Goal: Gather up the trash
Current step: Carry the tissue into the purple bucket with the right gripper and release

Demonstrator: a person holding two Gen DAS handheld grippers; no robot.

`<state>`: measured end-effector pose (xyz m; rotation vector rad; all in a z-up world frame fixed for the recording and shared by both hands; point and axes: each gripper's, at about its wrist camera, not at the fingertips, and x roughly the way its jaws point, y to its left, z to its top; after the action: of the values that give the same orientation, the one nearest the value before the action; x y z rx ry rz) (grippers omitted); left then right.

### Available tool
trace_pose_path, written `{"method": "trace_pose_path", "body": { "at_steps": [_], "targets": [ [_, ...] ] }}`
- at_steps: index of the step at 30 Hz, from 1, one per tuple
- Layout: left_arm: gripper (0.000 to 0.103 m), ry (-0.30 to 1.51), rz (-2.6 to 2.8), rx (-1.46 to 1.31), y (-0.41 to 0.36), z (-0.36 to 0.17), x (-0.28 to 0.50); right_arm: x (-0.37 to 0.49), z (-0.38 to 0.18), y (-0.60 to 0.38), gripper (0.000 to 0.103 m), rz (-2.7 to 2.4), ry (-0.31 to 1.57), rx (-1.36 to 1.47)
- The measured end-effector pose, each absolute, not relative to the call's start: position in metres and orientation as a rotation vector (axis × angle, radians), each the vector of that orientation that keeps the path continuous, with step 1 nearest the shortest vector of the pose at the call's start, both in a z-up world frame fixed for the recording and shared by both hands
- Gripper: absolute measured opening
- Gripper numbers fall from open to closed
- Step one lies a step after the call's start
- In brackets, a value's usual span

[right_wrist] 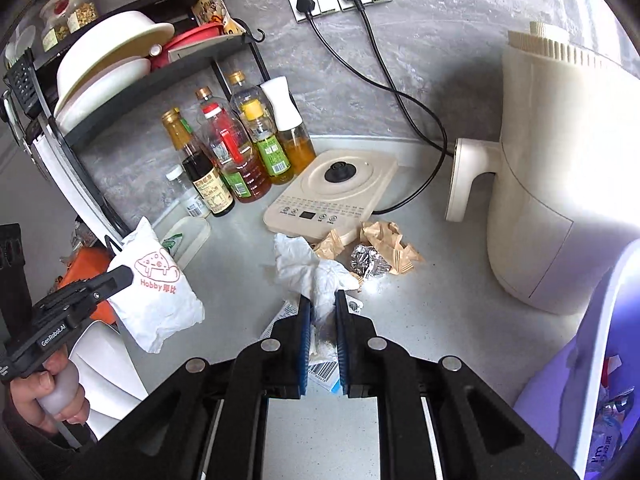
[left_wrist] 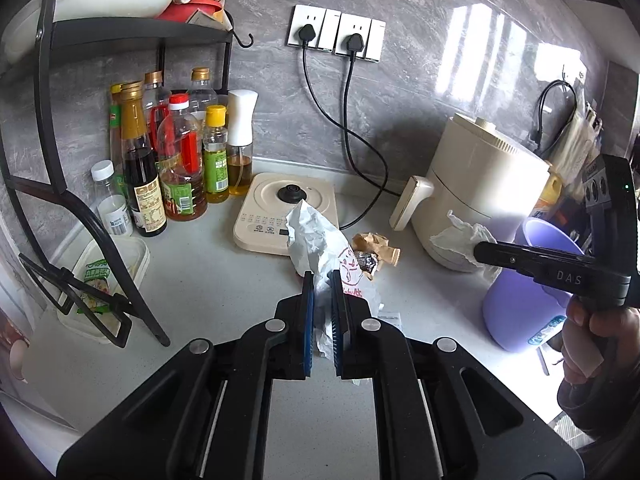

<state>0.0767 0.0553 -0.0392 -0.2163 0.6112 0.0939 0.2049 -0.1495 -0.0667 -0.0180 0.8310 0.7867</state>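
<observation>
My left gripper (left_wrist: 323,280) is shut on a crumpled white paper bag (left_wrist: 316,236) with red print, held above the counter; it also shows in the right wrist view (right_wrist: 154,292). My right gripper (right_wrist: 322,300) is shut on a crumpled white tissue (right_wrist: 304,264), seen in the left wrist view (left_wrist: 460,236) beside the purple bin (left_wrist: 520,304). Brown paper scraps (right_wrist: 384,240) and a foil ball (right_wrist: 368,262) lie on the counter ahead. A printed wrapper (right_wrist: 326,370) lies under the right gripper.
A cream air fryer (right_wrist: 560,184) stands right, with the purple bin's rim (right_wrist: 600,340) at the near right. A beige kettle base (right_wrist: 332,188), several oil and sauce bottles (right_wrist: 240,152), a black dish rack (left_wrist: 48,160) and a plastic container (left_wrist: 108,276) stand left.
</observation>
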Motion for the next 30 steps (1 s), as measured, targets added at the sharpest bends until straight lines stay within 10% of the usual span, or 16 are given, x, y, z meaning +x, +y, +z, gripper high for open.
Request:
{"method": "trace_pose_path", "body": {
  "at_steps": [19, 21, 24, 30],
  "targets": [
    [0.008, 0.557, -0.200, -0.168, -0.043, -0.015, 0.129, 0.180, 0.004, -0.295, 0.014, 0.507, 0.638, 0.122],
    [0.008, 0.549, -0.236, -0.161, -0.056, -0.011, 0.135, 0.178, 0.007, -0.318, 0.024, 0.425, 0.616, 0.143],
    [0.008, 0.531, -0.289, -0.151, -0.079, -0.005, 0.141, 0.169, 0.010, -0.353, 0.073, 0.360, 0.567, 0.204],
    [0.008, 0.513, -0.374, -0.137, -0.117, 0.002, 0.155, 0.159, 0.005, -0.402, 0.073, 0.257, 0.582, 0.218]
  ]
}}
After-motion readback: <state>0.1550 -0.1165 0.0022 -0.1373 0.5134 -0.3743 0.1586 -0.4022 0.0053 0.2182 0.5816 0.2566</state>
